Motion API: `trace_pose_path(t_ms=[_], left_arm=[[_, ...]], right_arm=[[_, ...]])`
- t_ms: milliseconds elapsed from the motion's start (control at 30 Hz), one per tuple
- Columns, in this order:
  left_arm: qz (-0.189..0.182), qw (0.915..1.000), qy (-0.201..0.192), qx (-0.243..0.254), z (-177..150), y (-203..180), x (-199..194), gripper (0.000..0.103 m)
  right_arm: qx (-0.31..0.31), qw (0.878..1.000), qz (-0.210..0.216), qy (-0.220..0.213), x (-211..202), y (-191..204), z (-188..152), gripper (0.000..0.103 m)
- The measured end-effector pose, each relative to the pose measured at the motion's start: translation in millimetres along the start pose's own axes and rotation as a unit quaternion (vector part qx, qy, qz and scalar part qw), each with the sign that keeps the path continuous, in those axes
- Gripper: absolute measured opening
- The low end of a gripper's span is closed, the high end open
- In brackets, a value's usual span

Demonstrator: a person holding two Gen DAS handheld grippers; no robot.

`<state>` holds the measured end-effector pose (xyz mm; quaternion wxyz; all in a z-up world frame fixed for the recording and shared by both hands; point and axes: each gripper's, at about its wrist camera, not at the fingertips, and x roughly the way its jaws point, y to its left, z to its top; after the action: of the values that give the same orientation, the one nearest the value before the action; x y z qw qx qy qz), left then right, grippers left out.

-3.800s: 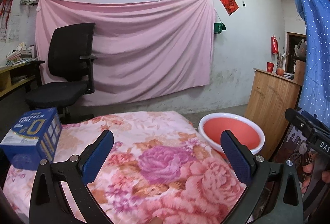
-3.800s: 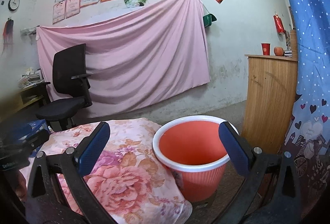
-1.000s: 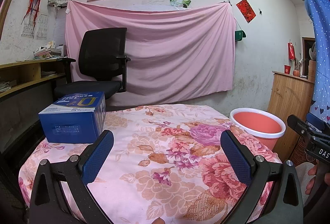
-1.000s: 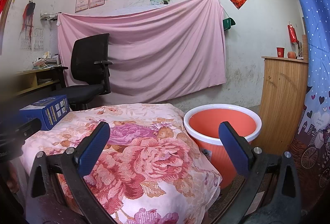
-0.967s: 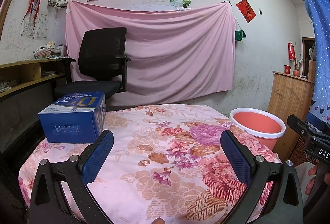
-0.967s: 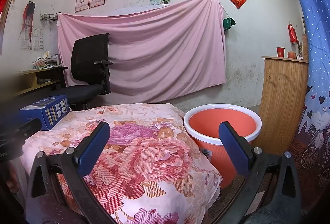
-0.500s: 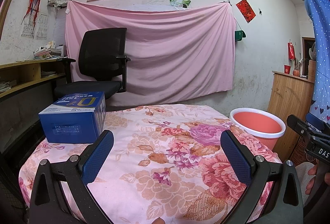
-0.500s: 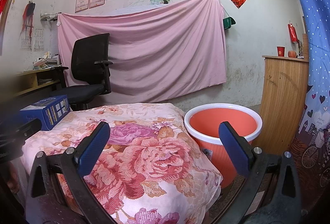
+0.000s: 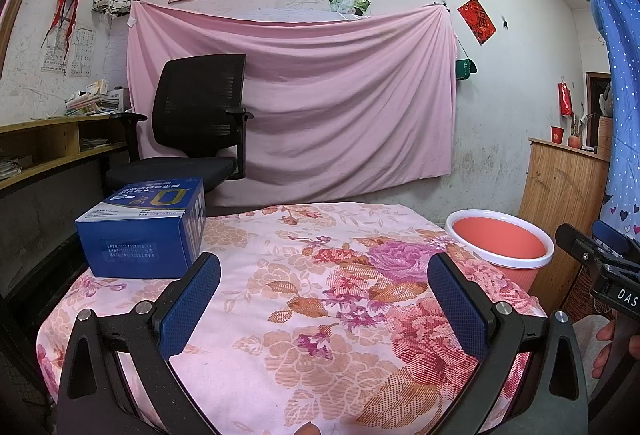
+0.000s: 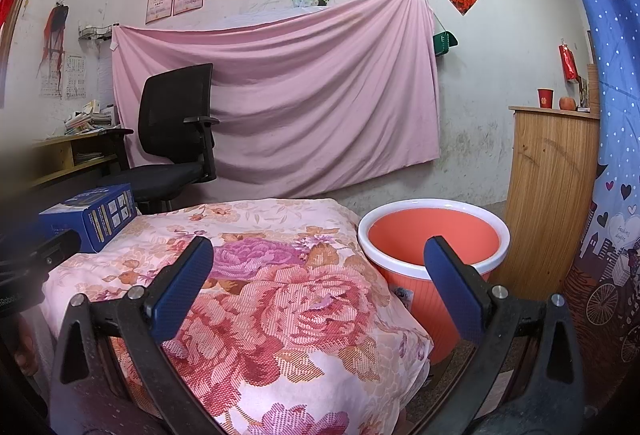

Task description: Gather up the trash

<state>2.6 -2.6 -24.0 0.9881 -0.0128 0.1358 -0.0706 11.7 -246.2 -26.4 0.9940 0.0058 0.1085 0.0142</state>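
A blue cardboard box (image 9: 144, 231) stands on the far left of a table covered with a pink floral cloth (image 9: 320, 275); it also shows in the right wrist view (image 10: 94, 217). An orange bin with a white rim (image 9: 500, 247) stands on the floor to the right of the table, also in the right wrist view (image 10: 434, 247). My left gripper (image 9: 322, 299) is open and empty, near the table's front edge, to the right of and nearer than the box. My right gripper (image 10: 320, 287) is open and empty, over the table's right front corner, beside the bin.
A black office chair (image 9: 192, 131) stands behind the table, in front of a pink sheet (image 9: 320, 95) hung on the wall. A wooden cabinet (image 10: 552, 187) stands right of the bin. A wooden shelf desk (image 9: 48, 151) is at the left. A blue curtain (image 10: 608, 75) hangs at the right.
Since 3.8 s ago both grippers have pulled back and away from the table and bin, so more of the table shows. Over the last second nothing has visibly moved.
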Motion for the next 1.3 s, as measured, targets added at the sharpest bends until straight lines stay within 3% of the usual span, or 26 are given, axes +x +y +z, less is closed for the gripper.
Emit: trace_pose_path(t_ms=[1300], left_arm=[[0.009, 1.0000, 0.001, 0.001, -2.1, -4.9, -2.1, 0.102]], right_arm=[[0.002, 1.000, 0.000, 0.002, -1.1, 2.8, 0.7, 0.103]])
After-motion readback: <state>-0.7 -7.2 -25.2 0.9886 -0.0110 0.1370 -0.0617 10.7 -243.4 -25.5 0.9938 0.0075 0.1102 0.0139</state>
